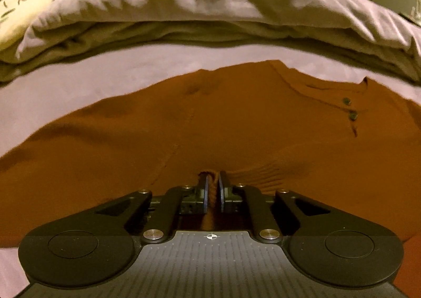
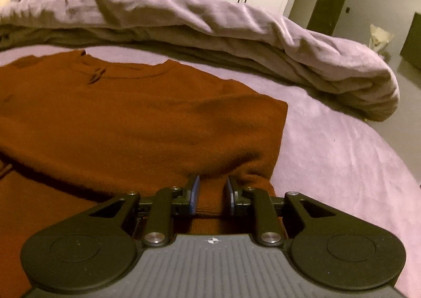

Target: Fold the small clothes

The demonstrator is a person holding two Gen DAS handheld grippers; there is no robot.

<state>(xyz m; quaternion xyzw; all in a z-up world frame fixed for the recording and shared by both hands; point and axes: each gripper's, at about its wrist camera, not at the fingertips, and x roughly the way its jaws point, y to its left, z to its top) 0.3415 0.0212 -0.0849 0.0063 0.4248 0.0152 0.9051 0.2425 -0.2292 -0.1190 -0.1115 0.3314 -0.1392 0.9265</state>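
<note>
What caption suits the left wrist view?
Left gripper pinching the rust-brown sweater on a lilac bed sheet.

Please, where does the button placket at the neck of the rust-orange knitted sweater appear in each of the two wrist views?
Left wrist view: the button placket is at the right, above the middle, with two dark buttons, on the rust-orange knitted sweater.
Right wrist view: the placket is at the upper left, just below the collar; its buttons are not distinct.
Shared landmark: the rumpled lilac duvet behind the sweater.
</note>
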